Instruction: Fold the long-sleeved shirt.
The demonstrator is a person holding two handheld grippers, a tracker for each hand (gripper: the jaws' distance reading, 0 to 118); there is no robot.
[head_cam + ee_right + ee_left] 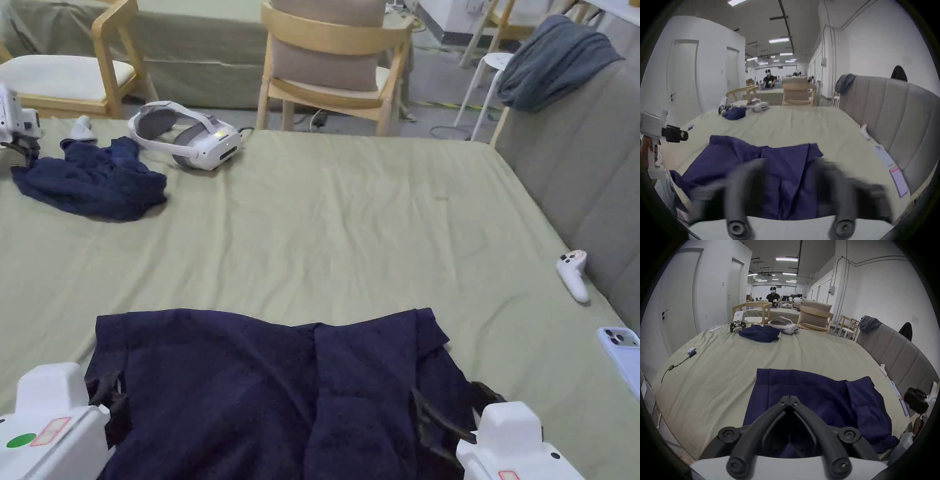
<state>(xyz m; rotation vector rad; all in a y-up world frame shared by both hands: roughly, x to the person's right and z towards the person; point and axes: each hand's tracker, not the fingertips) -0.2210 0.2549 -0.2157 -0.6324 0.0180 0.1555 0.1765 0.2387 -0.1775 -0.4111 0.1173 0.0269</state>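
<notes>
Head view: The shirt (281,387), navy, lies on the near edge of the bed (350,206), its sleeves folded in over the body. The left gripper (109,400) sits at the shirt's left edge, the right gripper (450,419) at its right edge. Further back lie a second navy garment (94,181) and a headset (194,140); a controller (574,274) and a phone (622,359) lie near the headboard (581,162).

Left gripper view: The jaws of the left gripper (789,400) meet at the tips, above the shirt (818,399). No cloth is visible between the tips. The right gripper (916,402) is at the right edge, too dark to read.

Right gripper view: The right gripper (789,164) is blurred; its jaws stand wide apart over the shirt (769,170). The left gripper (677,135) is at the left, held off the shirt's edge, jaws together.
</notes>
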